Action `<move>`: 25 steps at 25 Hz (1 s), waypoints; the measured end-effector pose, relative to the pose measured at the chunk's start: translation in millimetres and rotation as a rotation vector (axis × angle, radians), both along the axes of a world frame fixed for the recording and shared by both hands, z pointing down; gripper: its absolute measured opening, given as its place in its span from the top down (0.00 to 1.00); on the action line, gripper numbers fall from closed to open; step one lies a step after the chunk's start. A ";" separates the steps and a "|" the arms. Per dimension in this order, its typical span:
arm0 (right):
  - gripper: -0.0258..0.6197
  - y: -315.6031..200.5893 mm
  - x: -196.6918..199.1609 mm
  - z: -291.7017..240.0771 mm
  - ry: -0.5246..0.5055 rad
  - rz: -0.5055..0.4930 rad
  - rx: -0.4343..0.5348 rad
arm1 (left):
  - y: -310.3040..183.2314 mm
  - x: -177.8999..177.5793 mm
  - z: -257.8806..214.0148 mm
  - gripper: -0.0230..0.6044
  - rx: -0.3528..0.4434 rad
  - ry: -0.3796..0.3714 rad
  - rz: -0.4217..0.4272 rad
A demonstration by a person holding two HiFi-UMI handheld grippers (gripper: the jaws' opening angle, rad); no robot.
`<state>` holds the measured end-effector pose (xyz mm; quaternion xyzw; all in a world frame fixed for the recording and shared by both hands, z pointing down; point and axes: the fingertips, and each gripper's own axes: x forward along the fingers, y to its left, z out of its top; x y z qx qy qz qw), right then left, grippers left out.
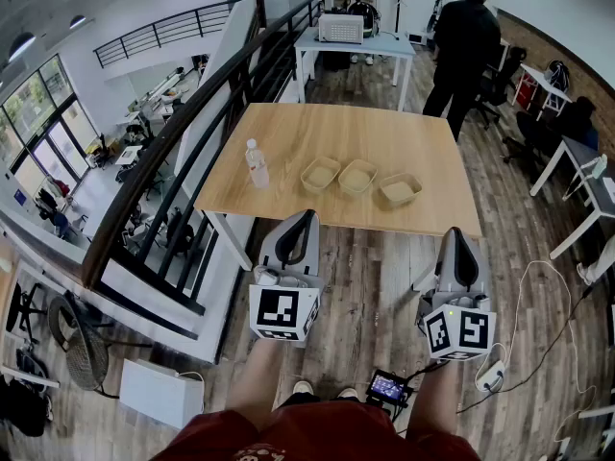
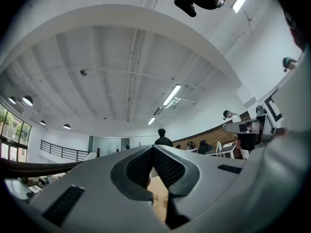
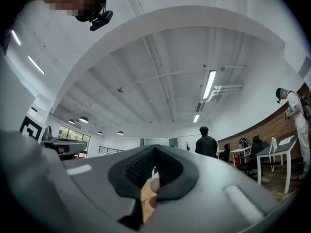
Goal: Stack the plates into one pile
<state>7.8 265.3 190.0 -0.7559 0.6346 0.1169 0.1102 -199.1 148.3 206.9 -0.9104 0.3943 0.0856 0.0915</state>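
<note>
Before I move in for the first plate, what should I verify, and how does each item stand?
1. Plates found: ok. The left plate, middle plate and right plate sit in a row on the table, unstacked.
2. Left claw empty: ok, shut on nothing.
3. Right claw empty: ok, shut on nothing.
4. Claws open for a grab: not ok, both are shut.
5. Bottle clear of the plates: ok. It stands upright to their left, apart from them.
6. Claws over the table: not ok, both are short of its near edge.
</note>
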 end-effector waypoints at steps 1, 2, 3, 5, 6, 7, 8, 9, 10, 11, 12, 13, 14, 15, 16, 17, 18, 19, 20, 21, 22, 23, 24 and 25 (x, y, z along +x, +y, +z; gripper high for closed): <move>0.95 1.0 -0.1 -0.1 0.005 -0.003 -0.002 | 1.6 0.7 -0.4 0.96 0.001 0.002 0.001; 0.95 1.9 -0.1 -0.3 0.008 -0.005 -0.002 | 3.1 1.3 -1.1 0.96 0.002 0.003 0.001; 0.95 2.7 0.0 -0.5 0.008 -0.008 -0.001 | 4.5 2.0 -2.1 0.96 0.004 0.005 0.002; 0.95 3.8 1.5 -1.2 0.003 -0.012 0.005 | 6.6 3.8 -4.5 0.96 0.007 0.005 0.003; 0.95 4.3 3.0 -1.5 0.002 -0.012 0.005 | 7.4 5.3 -5.9 0.96 0.009 0.004 0.003; 0.95 4.8 5.0 -1.6 0.002 -0.012 0.005 | 8.2 7.0 -7.1 0.96 0.010 0.004 0.003; 0.95 5.6 7.2 -1.3 0.001 -0.012 0.004 | 9.1 8.9 -7.6 0.96 0.011 0.005 0.004; 0.95 6.4 9.5 -0.6 0.000 -0.011 0.004 | 9.9 10.8 -7.0 0.96 0.010 0.006 0.004; 0.95 7.2 11.7 0.4 -0.002 -0.010 0.004 | 10.8 12.7 -5.8 0.96 0.008 0.006 0.003; 0.95 7.8 14.0 1.7 -0.004 -0.008 0.004 | 11.6 14.7 -4.3 0.96 0.007 0.006 0.001; 0.95 8.3 16.8 3.0 -0.011 -0.003 0.005 | 12.1 16.8 -2.7 0.96 0.007 0.005 -0.001; 0.95 8.8 19.7 4.4 -0.020 0.001 0.006 | 12.7 19.1 -1.5 0.96 0.007 0.004 -0.001; 0.95 9.3 22.5 5.7 -0.028 0.003 0.006 | 13.4 21.8 -1.1 0.96 0.008 0.002 0.000; 0.95 9.9 25.3 7.2 -0.033 0.003 0.005 | 14.4 24.8 -0.9 0.96 0.009 -0.002 0.002; 0.95 10.9 28.2 8.7 -0.036 0.002 0.003 | 15.4 28.1 -0.5 0.96 0.008 -0.006 0.003; 0.95 12.2 31.2 10.5 -0.037 0.002 0.001 | 16.5 31.6 0.5 0.96 0.007 -0.009 0.004; 0.95 14.0 34.5 12.4 -0.038 0.003 -0.001 | 17.7 35.0 1.8 0.96 0.005 -0.012 0.004; 0.95 16.3 38.3 14.2 -0.043 0.004 -0.002 | 19.4 38.4 3.3 0.96 0.002 -0.014 0.004; 0.95 19.2 42.8 15.9 -0.050 0.006 -0.002 | 21.6 42.3 4.4 0.96 0.000 -0.017 0.006; 0.95 22.3 47.9 17.6 -0.057 0.009 -0.002 | 24.3 46.7 5.5 0.96 -0.002 -0.021 0.008; 0.95 25.5 53.3 19.3 -0.066 0.012 -0.002 | 26.9 51.1 7.3 0.96 -0.005 -0.025 0.009; 0.95 28.5 58.5 21.0 -0.075 0.014 -0.003 | 29.3 55.4 9.5 0.96 -0.009 -0.029 0.010; 0.95 31.1 63.2 22.9 -0.084 0.015 -0.004 | 31.5 59.3 11.5 0.96 -0.014 -0.032 0.010; 0.95 33.5 67.3 24.9 -0.093 0.016 -0.007 | 33.7 63.0 13.0 0.96 -0.018 -0.036 0.010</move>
